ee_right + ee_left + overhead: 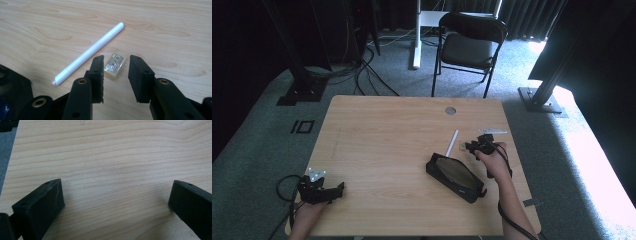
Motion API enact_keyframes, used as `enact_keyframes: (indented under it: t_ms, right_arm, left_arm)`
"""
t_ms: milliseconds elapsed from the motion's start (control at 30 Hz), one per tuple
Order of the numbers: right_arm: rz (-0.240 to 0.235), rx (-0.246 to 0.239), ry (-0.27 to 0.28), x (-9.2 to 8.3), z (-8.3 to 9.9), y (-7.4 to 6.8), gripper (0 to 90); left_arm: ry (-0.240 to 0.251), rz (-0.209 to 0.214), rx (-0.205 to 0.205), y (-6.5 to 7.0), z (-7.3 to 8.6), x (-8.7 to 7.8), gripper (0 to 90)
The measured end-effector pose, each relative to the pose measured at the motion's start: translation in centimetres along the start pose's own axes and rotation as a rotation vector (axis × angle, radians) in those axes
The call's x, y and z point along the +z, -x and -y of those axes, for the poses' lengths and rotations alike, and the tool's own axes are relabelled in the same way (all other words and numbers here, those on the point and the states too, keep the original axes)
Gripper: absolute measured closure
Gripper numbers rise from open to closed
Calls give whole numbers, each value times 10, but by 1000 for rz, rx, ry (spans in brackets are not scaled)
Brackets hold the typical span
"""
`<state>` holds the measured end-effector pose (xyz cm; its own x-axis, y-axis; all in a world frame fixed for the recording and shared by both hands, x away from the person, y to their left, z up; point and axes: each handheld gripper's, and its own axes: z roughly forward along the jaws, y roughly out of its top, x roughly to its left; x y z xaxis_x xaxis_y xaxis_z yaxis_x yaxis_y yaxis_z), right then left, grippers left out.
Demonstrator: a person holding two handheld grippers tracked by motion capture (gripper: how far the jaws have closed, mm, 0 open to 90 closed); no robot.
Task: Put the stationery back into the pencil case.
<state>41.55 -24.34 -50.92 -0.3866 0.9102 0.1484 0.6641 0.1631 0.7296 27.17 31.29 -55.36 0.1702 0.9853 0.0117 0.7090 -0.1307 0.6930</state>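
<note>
Right gripper (115, 75) hovering low over the table (382, 135) at its right side, jaws parted a little and empty, nothing pressed between the pads. Just ahead of the jaw tips, lined up with the gap, a small eraser (114, 65) in a printed wrapper, flat on the wood and still short of the pads. Likely light, slightly rubbery and grippy, stiff enough for a firm pinch, not fragile; low profile though, so best taken across its two long sides with the pads brought right down to the tabletop. Just beside the eraser, to its left in the right gripper view and apart from it, a white pen (88, 53) lying at a slant: smooth, round, prone to rolling if nudged by a jaw on the way in. Nearer the person, a black pencil case (455, 176), unzipped and open, near the right hand (496, 165). Well apart, at the table's near left corner, left gripper (319, 191) resting low over bare wood, jaws spread wide, nothing between them. Beyond the table, a black folding chair (469, 47) on grey carpet.
</note>
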Motion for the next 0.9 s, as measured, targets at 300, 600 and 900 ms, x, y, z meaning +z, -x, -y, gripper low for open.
enact_keyframes:
  t_ms: [300, 600, 900]
  right_arm:
    - [27, 31, -23, 13, -8, -1, 546]
    - [42, 10, -80, 25, -10, -7, 521]
    - [69, 15, -127, 40, -10, -10, 547]
  left_arm:
    - [0, 0, 0, 0, 0, 0, 4]
    - [0, 0, 0, 0, 0, 0, 4]
    - [0, 0, 0, 0, 0, 0, 4]
